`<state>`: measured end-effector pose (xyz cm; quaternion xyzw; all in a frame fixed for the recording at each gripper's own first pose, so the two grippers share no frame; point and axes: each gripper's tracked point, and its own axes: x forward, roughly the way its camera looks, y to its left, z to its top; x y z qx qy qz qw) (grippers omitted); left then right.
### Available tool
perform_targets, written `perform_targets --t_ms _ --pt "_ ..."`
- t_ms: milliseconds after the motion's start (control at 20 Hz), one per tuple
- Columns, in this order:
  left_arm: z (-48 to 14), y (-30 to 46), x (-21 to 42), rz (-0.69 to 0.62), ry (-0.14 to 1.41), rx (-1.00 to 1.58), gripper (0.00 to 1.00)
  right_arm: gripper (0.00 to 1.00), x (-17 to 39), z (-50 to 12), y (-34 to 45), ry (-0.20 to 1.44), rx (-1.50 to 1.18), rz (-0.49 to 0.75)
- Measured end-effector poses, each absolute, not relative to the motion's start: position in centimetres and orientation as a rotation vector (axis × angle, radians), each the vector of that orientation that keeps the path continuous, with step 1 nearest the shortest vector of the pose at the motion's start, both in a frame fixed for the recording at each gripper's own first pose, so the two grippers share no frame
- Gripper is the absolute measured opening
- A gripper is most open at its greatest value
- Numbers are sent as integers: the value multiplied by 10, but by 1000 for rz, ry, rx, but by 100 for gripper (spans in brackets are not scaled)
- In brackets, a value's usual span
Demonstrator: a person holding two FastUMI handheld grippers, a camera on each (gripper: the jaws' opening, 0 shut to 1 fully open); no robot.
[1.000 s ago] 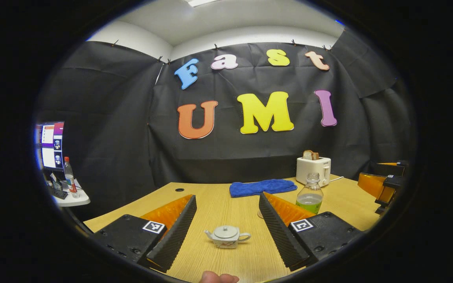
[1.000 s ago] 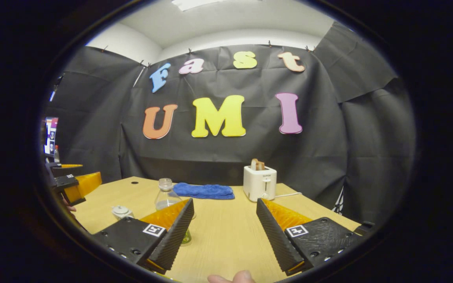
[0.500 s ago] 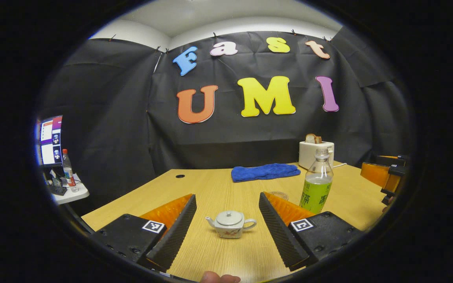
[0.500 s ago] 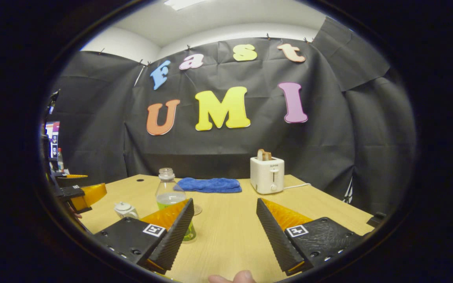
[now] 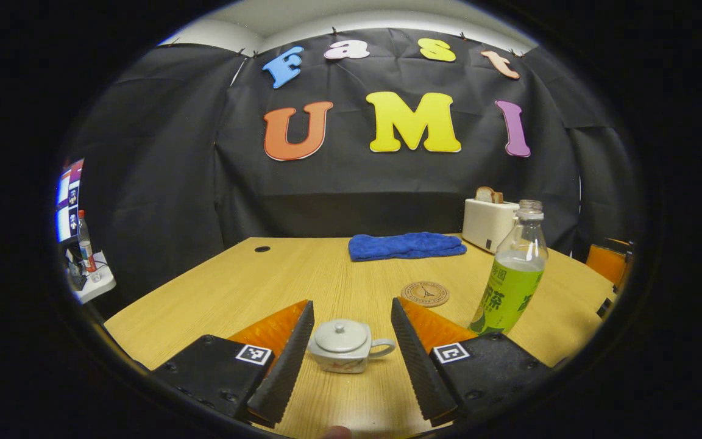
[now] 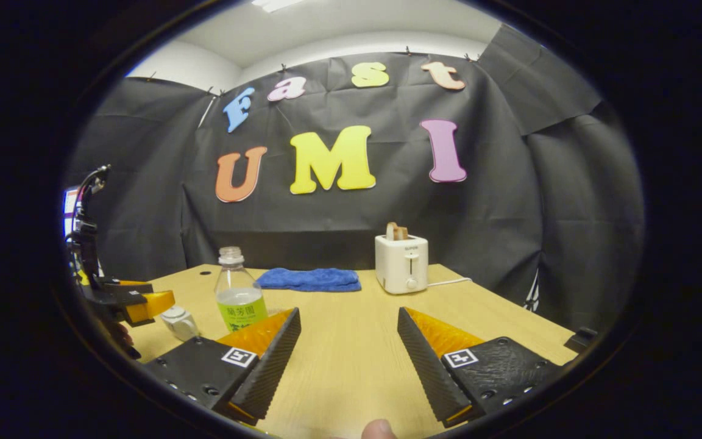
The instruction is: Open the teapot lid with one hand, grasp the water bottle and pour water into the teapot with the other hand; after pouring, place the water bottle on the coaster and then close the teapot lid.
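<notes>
A small white teapot (image 5: 347,346) with its lid (image 5: 341,334) on sits on the wooden table (image 5: 302,274), between the fingers of my left gripper (image 5: 351,360), which is open and not touching it. To its right stands an uncapped bottle (image 5: 510,274) holding green liquid. A round coaster (image 5: 425,293) lies behind the teapot. In the right gripper view my right gripper (image 6: 348,360) is open over bare table, with the bottle (image 6: 238,299) standing off to its left. Farther left sits the teapot (image 6: 177,321), with the left gripper (image 6: 134,302) at it.
A blue cloth (image 5: 406,245) lies at the table's back, and a white toaster (image 5: 489,223) with bread in it stands to its right. A side stand with a monitor (image 5: 66,198) and a bottle (image 5: 85,244) is at the far left. The right gripper (image 5: 612,268) shows at the right edge.
My left gripper has dropped and moved forward, so the teapot now sits between its fingers. The right gripper view has shifted slightly; the bottle now stands clear of its left finger.
</notes>
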<state>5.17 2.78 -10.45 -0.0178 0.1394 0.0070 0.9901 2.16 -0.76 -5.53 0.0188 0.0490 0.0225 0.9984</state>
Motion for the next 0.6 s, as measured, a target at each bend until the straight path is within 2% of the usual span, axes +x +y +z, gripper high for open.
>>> perform_targets --t_ms 50,150,200,250,400,450,550,600 --pt "-109 29 54 20 291 -38 79 95 23 -57 -9 106 38 43" --pt "-117 32 59 37 315 -40 70 95 25 -61 -10 119 37 42" --pt "-122 34 62 41 326 -46 60 95 25 -64 -10 125 36 44" --pt "-126 33 63 39 336 -51 59 95 26 -65 -9 129 34 47" --pt "-131 34 66 47 344 -29 43 95 30 -71 -4 142 20 55" --pt "-131 36 68 55 338 -15 41 95 30 -73 -2 147 15 62" --pt "-132 40 69 77 327 0 30 95 29 -75 5 153 -2 75" --pt "-132 40 71 75 324 1 20 95 28 -76 8 154 -9 85"
